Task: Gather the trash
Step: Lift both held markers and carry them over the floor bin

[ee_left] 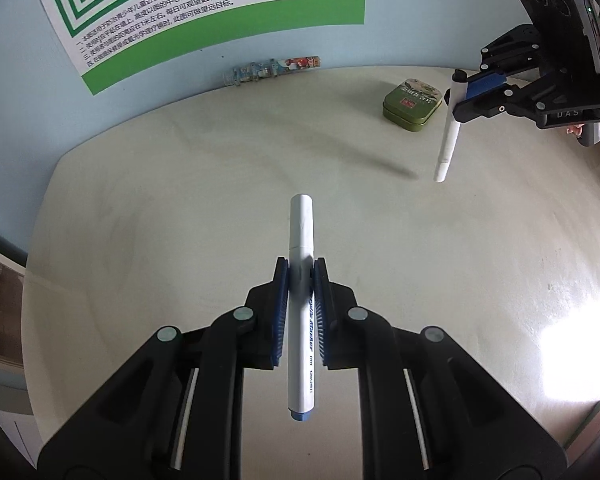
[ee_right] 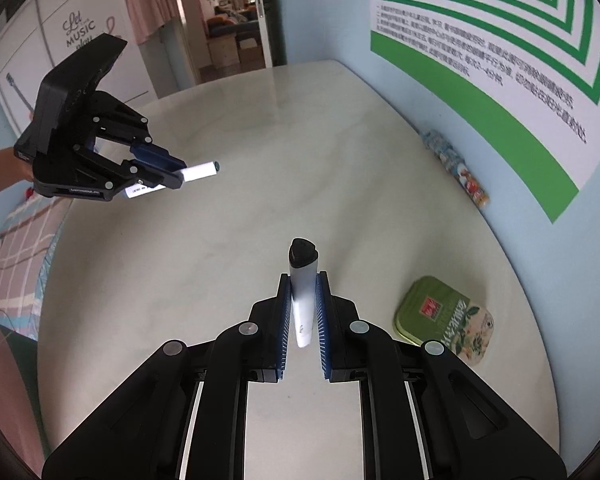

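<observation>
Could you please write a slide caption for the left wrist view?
Left gripper shut on a white marker above the table.

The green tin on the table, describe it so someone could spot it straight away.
Look at the pale round table against the blue wall. Near that wall lies a flat green tin with rounded corners and a flowered lid. It alone is green; the markers are white.

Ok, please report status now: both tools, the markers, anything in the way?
Left tool shut on white marker with blue end. Right tool shut on white marker with black cap. Green tin on table, clear.
</observation>
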Demonstrator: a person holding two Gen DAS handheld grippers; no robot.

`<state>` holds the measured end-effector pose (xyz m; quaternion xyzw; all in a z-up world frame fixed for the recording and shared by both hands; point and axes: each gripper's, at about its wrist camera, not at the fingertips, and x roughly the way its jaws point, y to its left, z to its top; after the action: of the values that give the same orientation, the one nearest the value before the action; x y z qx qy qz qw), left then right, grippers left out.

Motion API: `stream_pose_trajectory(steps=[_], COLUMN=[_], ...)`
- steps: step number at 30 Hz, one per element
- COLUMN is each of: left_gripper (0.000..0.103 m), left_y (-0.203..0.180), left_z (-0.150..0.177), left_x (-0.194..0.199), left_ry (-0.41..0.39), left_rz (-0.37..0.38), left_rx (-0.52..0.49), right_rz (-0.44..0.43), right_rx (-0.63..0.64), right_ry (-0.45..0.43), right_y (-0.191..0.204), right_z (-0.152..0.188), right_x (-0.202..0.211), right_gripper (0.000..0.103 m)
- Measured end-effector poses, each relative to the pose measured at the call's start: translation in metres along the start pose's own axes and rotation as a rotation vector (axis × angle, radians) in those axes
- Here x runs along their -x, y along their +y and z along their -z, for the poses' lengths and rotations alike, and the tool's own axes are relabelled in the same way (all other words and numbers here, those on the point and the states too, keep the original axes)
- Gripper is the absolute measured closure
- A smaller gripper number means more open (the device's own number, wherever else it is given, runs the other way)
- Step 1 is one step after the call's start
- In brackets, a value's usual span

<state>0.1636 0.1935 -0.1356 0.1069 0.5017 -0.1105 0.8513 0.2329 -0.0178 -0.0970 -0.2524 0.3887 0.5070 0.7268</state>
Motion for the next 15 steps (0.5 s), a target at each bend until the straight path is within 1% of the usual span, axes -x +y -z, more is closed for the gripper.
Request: stream_pose_trajectory(steps=[3, 8, 15], left_gripper=[0.092, 0.092, 0.092], left_y=[0.007, 0.027, 0.05], left_z=[0.015, 0.048, 0.111], left_x=[0.019, 0.051, 0.093], left_ry=[-0.009, -0.018, -0.011], left_rz=[-0.033, -0.086, -0.16], left_rx=[0.017, 0.069, 0.171], right_rz=[-0.022, -0.074, -0.162], right_rx=[0.028, 0.092, 0.215], right_ry=[-0.026, -0.056, -0.074], right_y=[0.017, 0.052, 0.12], right_z=[-0.022, -0.059, -0.106], right_x=[-0.002, -0.011, -0.026], right_gripper=[0.09, 0.09, 0.09])
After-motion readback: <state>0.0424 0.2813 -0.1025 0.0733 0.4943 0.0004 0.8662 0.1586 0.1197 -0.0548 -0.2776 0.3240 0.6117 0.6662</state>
